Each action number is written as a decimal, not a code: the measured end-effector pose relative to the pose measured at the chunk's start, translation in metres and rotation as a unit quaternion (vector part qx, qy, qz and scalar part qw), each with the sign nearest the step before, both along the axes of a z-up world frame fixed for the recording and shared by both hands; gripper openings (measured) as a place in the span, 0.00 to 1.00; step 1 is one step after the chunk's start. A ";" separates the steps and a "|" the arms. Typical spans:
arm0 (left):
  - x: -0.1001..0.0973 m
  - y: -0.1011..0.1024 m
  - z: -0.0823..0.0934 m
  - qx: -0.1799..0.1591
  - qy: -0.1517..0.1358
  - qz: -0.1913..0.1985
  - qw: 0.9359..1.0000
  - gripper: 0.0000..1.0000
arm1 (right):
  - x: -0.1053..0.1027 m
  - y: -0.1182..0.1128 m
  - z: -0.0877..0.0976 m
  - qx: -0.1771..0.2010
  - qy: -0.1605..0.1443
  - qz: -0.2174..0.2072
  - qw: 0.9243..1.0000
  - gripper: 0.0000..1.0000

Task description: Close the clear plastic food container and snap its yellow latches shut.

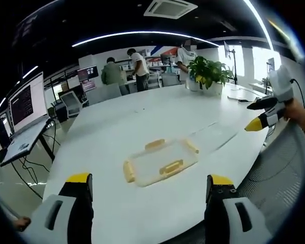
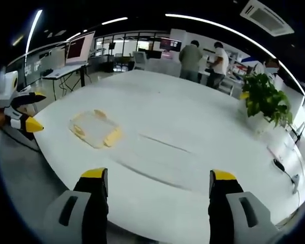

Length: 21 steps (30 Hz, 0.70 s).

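The clear plastic food container [image 1: 160,162] lies flat on the white table [image 1: 142,117], just beyond my left gripper [image 1: 149,185]. Yellow latches [image 1: 171,166] stick out from its sides; I cannot tell whether any is snapped down. The left gripper is open with nothing between its jaws. My right gripper [image 1: 267,114] hangs at the table's right edge in a person's hand. In the right gripper view the container [image 2: 94,129] sits to the far left, well off from the open right gripper [image 2: 159,178]. The left gripper [image 2: 20,114] shows beside the table's left edge.
A potted plant [image 1: 209,73] stands at the far side of the table, with small items and a cable [image 1: 242,100] near it. Several people [image 1: 138,68] stand beyond. A laptop on a stand [image 1: 25,119] is left of the table. A mesh chair [image 1: 279,173] is at the right.
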<state>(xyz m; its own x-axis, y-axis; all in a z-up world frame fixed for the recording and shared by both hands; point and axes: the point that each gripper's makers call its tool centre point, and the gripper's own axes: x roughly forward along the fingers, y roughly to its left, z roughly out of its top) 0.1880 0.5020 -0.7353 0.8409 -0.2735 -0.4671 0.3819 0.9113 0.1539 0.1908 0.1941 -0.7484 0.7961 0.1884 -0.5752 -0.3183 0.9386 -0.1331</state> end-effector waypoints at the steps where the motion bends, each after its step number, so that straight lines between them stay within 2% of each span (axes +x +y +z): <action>1: 0.000 0.001 0.000 0.002 0.000 0.001 1.000 0.90 | 0.000 0.001 0.000 0.000 0.000 0.003 1.000 0.79; 6: -0.001 0.004 -0.010 0.032 0.021 -0.001 0.999 0.99 | -0.001 0.006 0.001 0.009 0.000 0.016 1.000 0.77; 7: -0.002 0.002 -0.013 0.040 0.029 -0.013 0.999 0.99 | -0.002 0.008 0.001 0.017 0.006 0.017 1.000 0.76; 10: -0.008 -0.007 -0.016 0.034 0.047 -0.043 0.997 0.99 | -0.004 0.014 0.001 0.031 0.014 0.034 0.999 0.77; 11: -0.009 -0.011 -0.016 0.038 0.049 -0.071 0.996 0.99 | -0.005 0.018 0.002 0.037 0.013 0.047 0.998 0.77; 14: -0.005 -0.009 -0.014 0.026 0.056 -0.106 0.992 0.99 | -0.003 0.026 0.007 0.039 -0.001 0.087 0.995 0.78; 15: -0.002 -0.011 -0.014 0.019 0.058 -0.135 0.989 0.98 | -0.004 0.028 0.006 0.036 0.004 0.103 0.994 0.79; 16: 0.000 -0.010 -0.013 0.015 0.061 -0.147 0.987 0.96 | -0.003 0.029 0.007 0.037 0.006 0.109 0.993 0.80; 17: 0.001 -0.007 -0.016 0.031 0.079 -0.175 0.981 0.91 | -0.001 0.033 0.007 0.037 0.005 0.123 0.992 0.80; 18: -0.002 -0.005 -0.020 0.056 0.098 -0.207 0.972 0.82 | 0.000 0.037 0.009 0.037 0.002 0.140 0.989 0.80; 19: 0.003 0.004 -0.023 0.095 0.109 -0.218 0.965 0.76 | 0.001 0.040 0.008 0.034 0.003 0.157 0.987 0.79; 20: 0.010 0.009 -0.022 0.125 0.103 -0.222 0.961 0.73 | 0.001 0.045 0.006 0.032 0.016 0.178 0.983 0.79; 21: 0.018 0.015 -0.021 0.166 0.095 -0.238 0.952 0.77 | 0.001 0.048 0.004 0.028 0.026 0.186 0.982 0.78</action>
<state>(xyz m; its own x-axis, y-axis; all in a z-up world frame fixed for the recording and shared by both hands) 0.2058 0.5173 -0.7565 0.5502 -0.4127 -0.7260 0.7890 0.5418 0.2899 0.1920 0.2417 -0.7447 0.6354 0.4934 -0.5940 -0.6455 0.7616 -0.0578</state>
